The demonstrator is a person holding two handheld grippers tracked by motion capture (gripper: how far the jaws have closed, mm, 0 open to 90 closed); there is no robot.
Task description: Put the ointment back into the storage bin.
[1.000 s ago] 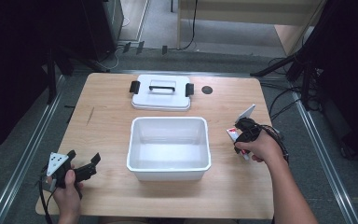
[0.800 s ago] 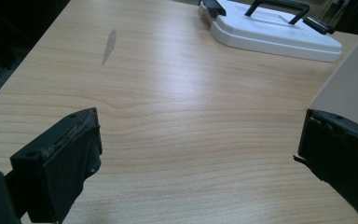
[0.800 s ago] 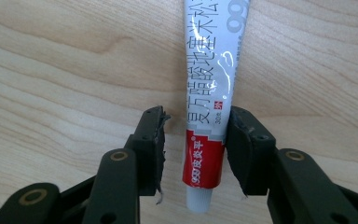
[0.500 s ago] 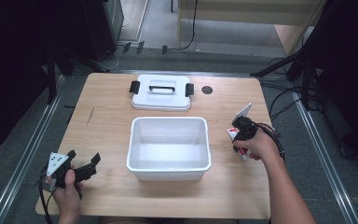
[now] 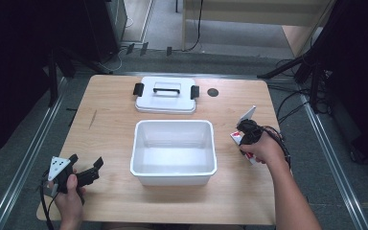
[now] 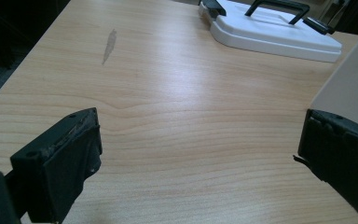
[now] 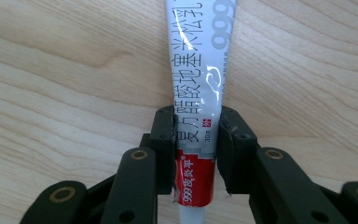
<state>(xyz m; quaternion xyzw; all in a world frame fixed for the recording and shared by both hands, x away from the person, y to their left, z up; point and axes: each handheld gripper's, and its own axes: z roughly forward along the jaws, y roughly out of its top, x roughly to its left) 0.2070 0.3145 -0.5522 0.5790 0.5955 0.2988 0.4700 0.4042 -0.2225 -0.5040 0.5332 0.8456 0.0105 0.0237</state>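
I see a light wooden table [image 5: 110,129] with rounded corners. A white open bin [image 5: 173,152] sits on it near the middle, and beyond it, toward the far edge, lies a white lid [image 5: 165,95] with a black handle and black side clips, apart from the bin. A small dark round spot [image 5: 213,92] marks the tabletop just right of the lid. Left of the bin I see a faint grey scuff [image 6: 108,44] on the wood. In the right gripper view a white-and-red tube [image 7: 200,93] shows against the wood grain; I cannot tell whether it touches the table.
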